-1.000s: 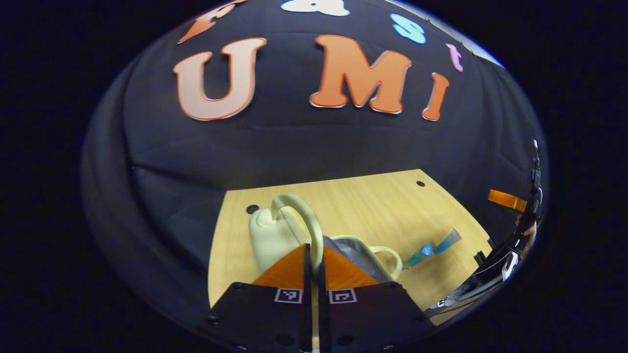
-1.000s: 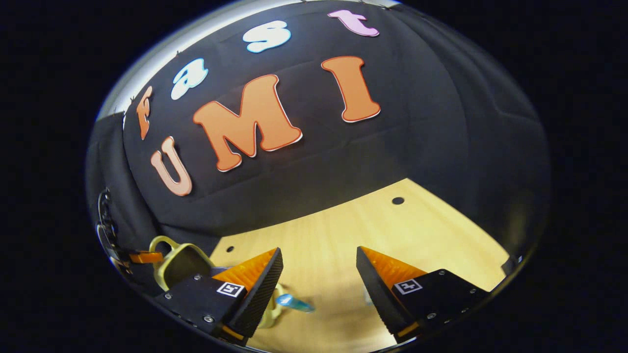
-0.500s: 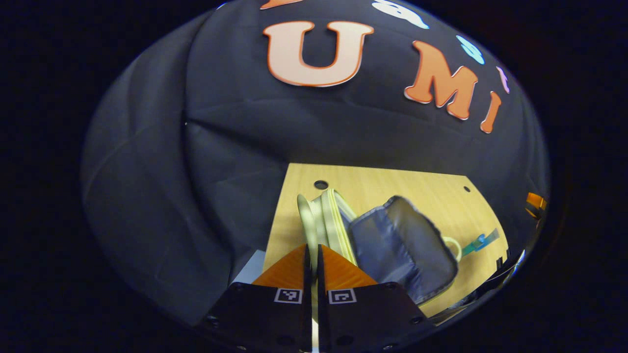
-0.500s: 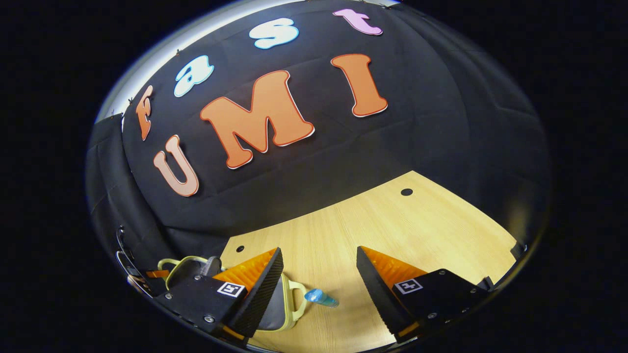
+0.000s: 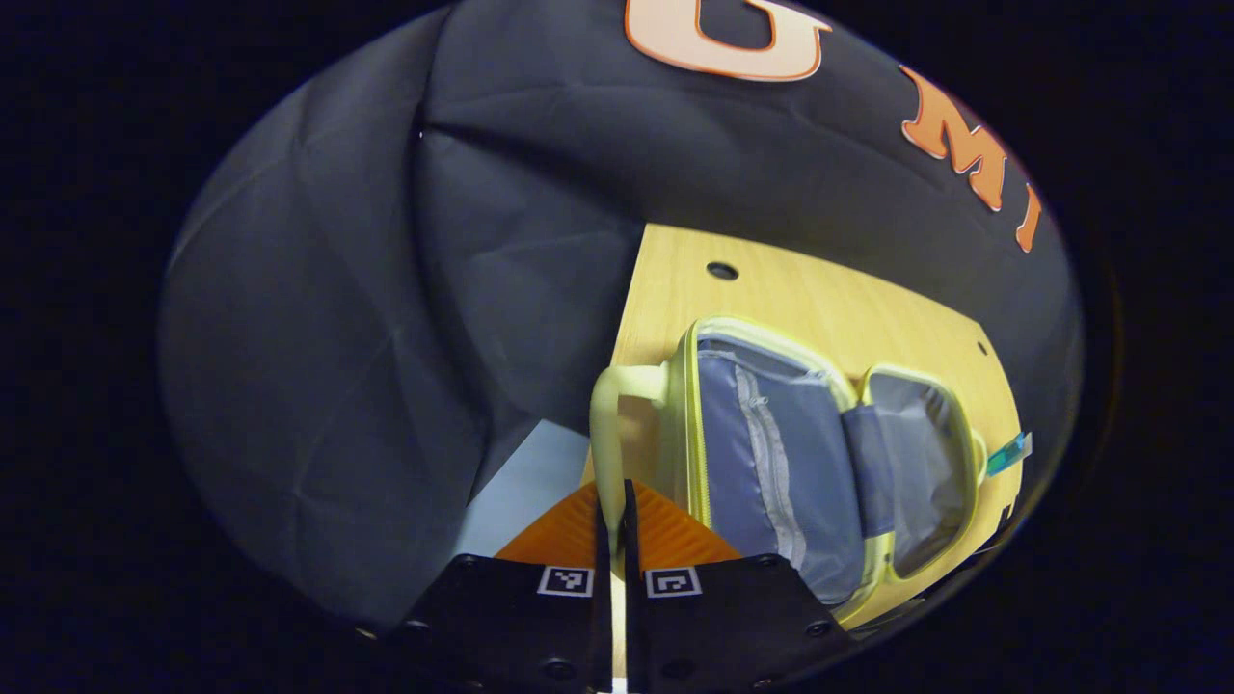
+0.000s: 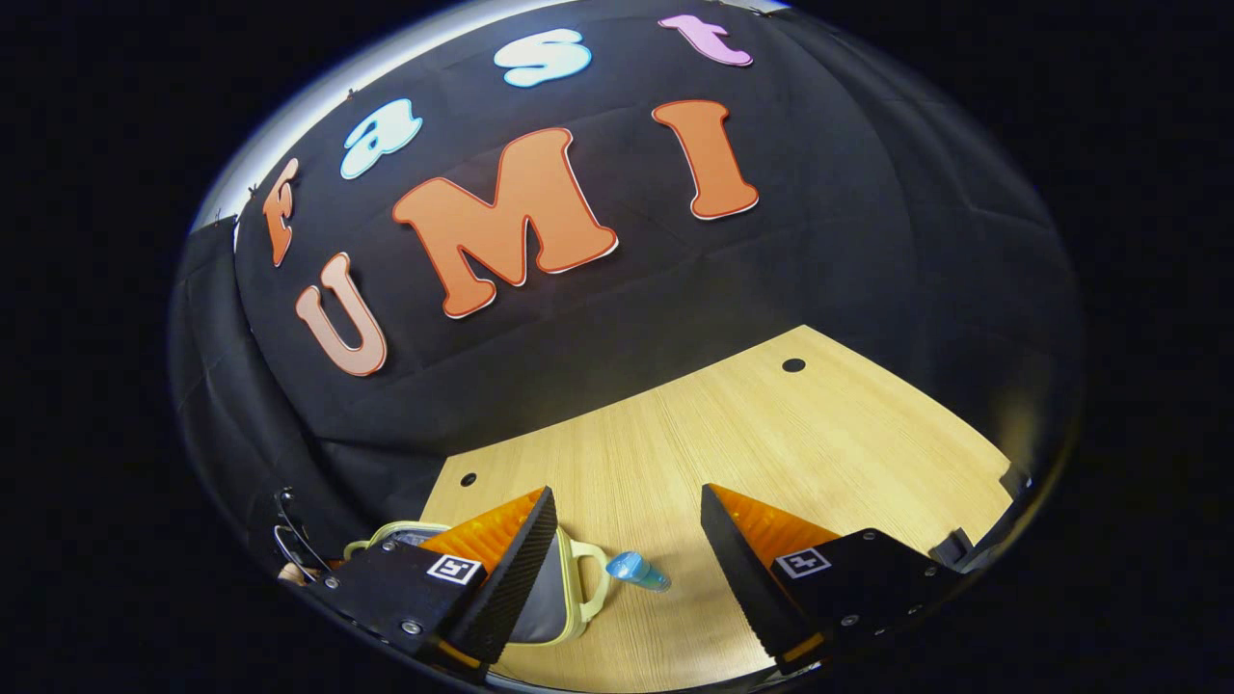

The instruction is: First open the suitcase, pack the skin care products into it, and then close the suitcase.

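The left gripper (image 5: pixel 611 511) is clamped on the handle (image 5: pixel 605 434) of the suitcase (image 5: pixel 771 453), which lies spread open on the table (image 5: pixel 819 299). Its shell looks stiff, its lining soft. The bottle (image 6: pixel 636 571) lies just beside it, probably light and prone to roll; grip it mid-body. The right gripper (image 6: pixel 627 540) hangs with its fingers apart.

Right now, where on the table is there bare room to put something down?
The widest bare patch of the light wooden table lies right of the small blue bottle, beyond the open right claw. A narrower strip runs behind the opened pale yellow suitcase, toward the wall. It is crowded at the suitcase, where the left claw grips its handle.
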`<state>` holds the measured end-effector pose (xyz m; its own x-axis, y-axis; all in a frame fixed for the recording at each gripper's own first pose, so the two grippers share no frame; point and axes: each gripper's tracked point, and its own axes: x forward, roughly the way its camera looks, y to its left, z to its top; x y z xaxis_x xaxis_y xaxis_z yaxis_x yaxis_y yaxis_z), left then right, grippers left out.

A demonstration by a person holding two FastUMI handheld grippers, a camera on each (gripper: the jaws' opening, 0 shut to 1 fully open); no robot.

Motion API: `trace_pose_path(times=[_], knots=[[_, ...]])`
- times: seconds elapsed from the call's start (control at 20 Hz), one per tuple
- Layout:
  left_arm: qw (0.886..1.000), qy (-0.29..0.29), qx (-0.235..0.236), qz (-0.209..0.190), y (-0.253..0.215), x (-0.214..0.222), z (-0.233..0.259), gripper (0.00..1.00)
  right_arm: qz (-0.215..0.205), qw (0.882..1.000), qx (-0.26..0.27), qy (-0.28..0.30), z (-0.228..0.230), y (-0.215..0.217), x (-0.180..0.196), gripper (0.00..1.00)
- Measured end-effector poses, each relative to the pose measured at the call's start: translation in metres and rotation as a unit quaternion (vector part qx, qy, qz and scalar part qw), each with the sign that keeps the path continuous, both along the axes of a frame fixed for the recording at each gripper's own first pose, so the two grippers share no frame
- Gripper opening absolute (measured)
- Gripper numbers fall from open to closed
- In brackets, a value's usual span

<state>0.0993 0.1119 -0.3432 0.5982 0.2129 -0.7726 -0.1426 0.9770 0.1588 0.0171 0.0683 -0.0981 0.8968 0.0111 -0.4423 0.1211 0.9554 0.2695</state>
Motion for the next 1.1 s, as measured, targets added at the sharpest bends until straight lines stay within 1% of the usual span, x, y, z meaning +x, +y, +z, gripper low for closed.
trace_pose_path(times=[0.1,0.2,0.25,0.3,0.35,0.4,0.45,0.55,0.6,0.7,0.75,0.9,0.95,1.0,1.05,1.1], knots=[[1.000,0.025,-0.003,0.005,-0.001,0.000,-0.021,0.05,-0.011,1.000,-0.012,0.003,-0.002,-0.006,-0.002,0.95],[0.999,0.037,-0.010,0.013,-0.003,-0.003,-0.024,0.05,-0.016,1.000,-0.018,0.004,-0.001,-0.009,-0.004,0.95],[0.999,0.041,-0.005,0.018,-0.001,-0.005,-0.022,0.06,-0.016,1.000,-0.021,0.006,-0.002,-0.010,-0.005,0.95],[0.998,0.052,0.019,0.020,0.005,-0.008,-0.022,0.15,-0.017,1.000,-0.023,0.009,-0.004,-0.010,-0.006,0.95],[0.996,0.067,0.053,0.019,0.015,-0.013,-0.020,0.24,-0.016,1.000,-0.025,0.010,-0.003,-0.011,-0.007,0.95],[0.995,0.073,0.062,0.009,0.011,-0.011,-0.015,0.33,-0.016,0.999,-0.026,0.010,-0.003,-0.012,-0.008,0.95],[0.994,0.073,0.076,0.003,0.011,-0.007,-0.014,0.34,-0.016,0.999,-0.027,0.010,-0.004,-0.013,-0.008,0.95],[0.990,0.062,0.125,-0.003,0.013,-0.004,-0.007,0.47,-0.013,0.999,-0.033,0.013,-0.007,-0.016,-0.009,0.95],[0.988,0.054,0.144,-0.005,0.012,-0.003,0.005,0.62,-0.012,0.999,-0.036,0.016,-0.009,-0.018,-0.010,0.95],[0.988,0.022,0.154,-0.024,-0.007,0.003,0.029,0.92,-0.009,0.999,-0.038,0.019,-0.012,-0.024,-0.008,0.95],[0.988,0.004,0.151,-0.033,-0.022,0.006,0.042,0.99,-0.008,0.999,-0.039,0.020,-0.013,-0.026,-0.008,0.95],[0.986,-0.056,0.149,-0.051,-0.076,0.015,0.092,0.99,0.002,0.999,-0.048,0.021,-0.016,-0.034,-0.005,0.95],[0.986,-0.076,0.140,-0.058,-0.098,0.020,0.106,0.96,0.006,0.998,-0.054,0.020,-0.016,-0.039,-0.003,0.95],[0.984,-0.097,0.134,-0.063,-0.121,0.024,0.124,0.95,0.010,0.998,-0.060,0.019,-0.016,-0.044,-0.001,0.95],[0.983,-0.117,0.128,-0.066,-0.144,0.028,0.143,0.99,0.013,0.998,-0.067,0.018,-0.017,-0.049,0.002,0.95],[0.980,-0.141,0.119,-0.070,-0.167,0.028,0.164,0.99,0.015,0.997,-0.072,0.017,-0.018,-0.055,0.004,0.95]])
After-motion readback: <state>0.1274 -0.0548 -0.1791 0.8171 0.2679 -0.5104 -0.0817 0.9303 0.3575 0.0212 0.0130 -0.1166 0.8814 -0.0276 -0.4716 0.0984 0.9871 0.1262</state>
